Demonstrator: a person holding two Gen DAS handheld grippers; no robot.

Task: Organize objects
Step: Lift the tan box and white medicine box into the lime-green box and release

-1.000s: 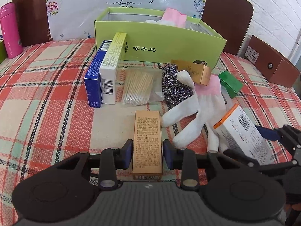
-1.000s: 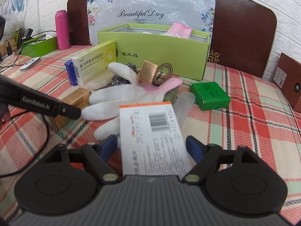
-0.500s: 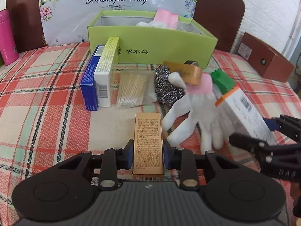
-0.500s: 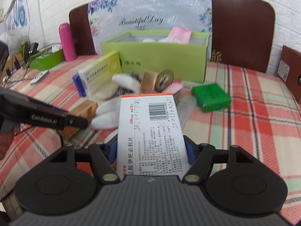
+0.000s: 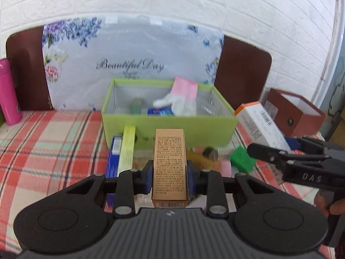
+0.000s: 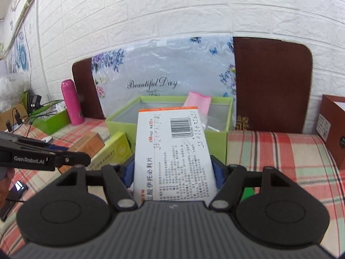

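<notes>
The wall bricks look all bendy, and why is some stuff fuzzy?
Both wrist views: the fisheye lens curves the brick wall. Left wrist view: the green box is smeared by motion blur, the gold carton sharp. Right wrist view: the white carton reads clearly.

Green box (image 5: pixel 168 127): open top lying unobstructed, a glove (image 5: pixel 183 95) sitting inside at right; blue and yellow cartons (image 5: pixel 124 153) standing against its front wall; right-hand checked cloth (image 6: pixel 280 157) lying bare.

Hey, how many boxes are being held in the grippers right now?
2: a tan carton clamped in the left gripper, and a white medicine box in the right gripper.
</notes>
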